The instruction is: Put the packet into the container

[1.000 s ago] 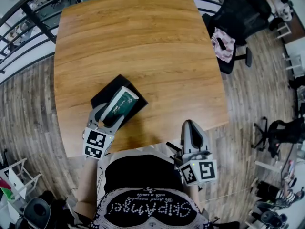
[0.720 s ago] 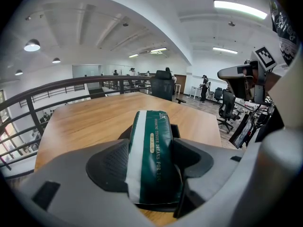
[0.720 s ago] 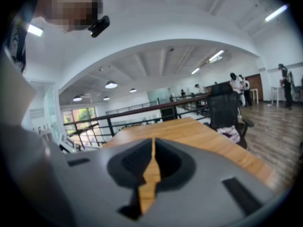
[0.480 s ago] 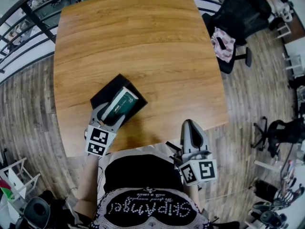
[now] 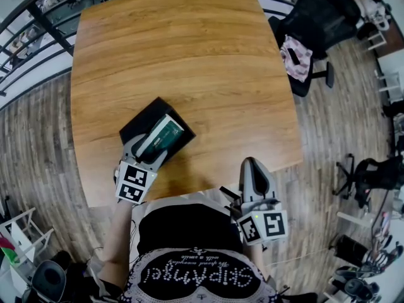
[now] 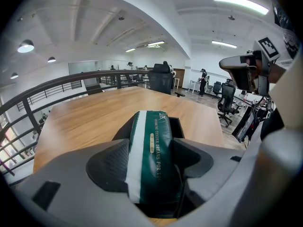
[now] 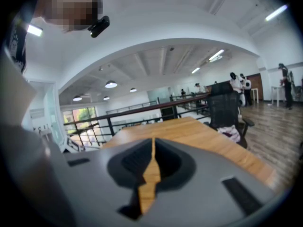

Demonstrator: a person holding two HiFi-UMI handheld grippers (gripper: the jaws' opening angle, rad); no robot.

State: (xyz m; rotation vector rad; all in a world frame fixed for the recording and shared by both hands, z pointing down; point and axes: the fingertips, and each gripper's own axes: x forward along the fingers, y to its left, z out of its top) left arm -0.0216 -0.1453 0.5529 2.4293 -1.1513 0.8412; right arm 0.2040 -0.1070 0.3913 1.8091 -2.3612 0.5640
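A dark green packet [image 5: 159, 137] with a white stripe and gold print is clamped between the jaws of my left gripper [image 5: 150, 149]. In the left gripper view the packet [image 6: 152, 160] points forward, its far end over the black container [image 6: 176, 124]. In the head view the black container [image 5: 145, 120] lies on the wooden table [image 5: 189, 62] near its front left, and the packet rests tilted over its near right part. My right gripper [image 5: 252, 172] hangs off the table's front edge, shut with nothing in it; its jaws [image 7: 151, 167] nearly touch.
A black office chair [image 5: 319, 17] with a pink cloth [image 5: 295, 57] stands right of the table. A railing [image 5: 38, 24] runs behind and left of it. The person's torso fills the bottom of the head view.
The left gripper has crept slightly forward and lower with the packet, which now lies flatter over the container. The right gripper has not moved.
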